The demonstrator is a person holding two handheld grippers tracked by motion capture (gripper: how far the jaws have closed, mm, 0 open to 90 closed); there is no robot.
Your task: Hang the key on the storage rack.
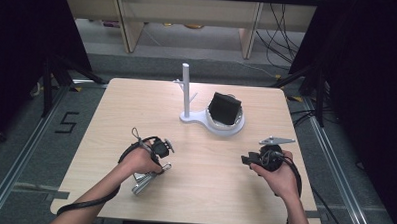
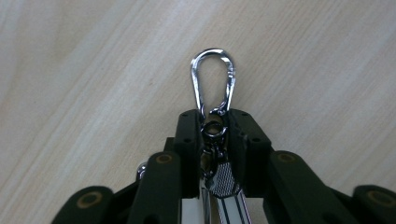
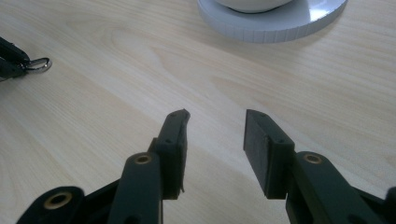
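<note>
**Left gripper clamped on a keychain, right gripper idle and apart**

In the high view the left gripper [image 1: 152, 163] sits at about 7 o'clock on the wooden table [image 1: 136, 110], its jaws clamped on a silver keychain [image 1: 145, 181] that lies flat on the wood, short of the near edge. The right gripper [image 1: 249, 159] rests at about 4 o'clock, jaws apart with nothing between them, the right table edge not far beyond its hand. Bare wood lies between the two hands. At 12 o'clock stands a white hook stand [image 1: 186, 91], and in the dish on its base sits a black box [image 1: 224, 109], well apart from both grippers.

The left gripper view shows the detail: the pads squeeze the keychain's swivel ring, and its carabiner clip [image 2: 212, 79] juts past the tips over the wood. The right gripper view shows the separated jaws, the stand's base rim at 1 o'clock, and the clip at 9 o'clock.
</note>
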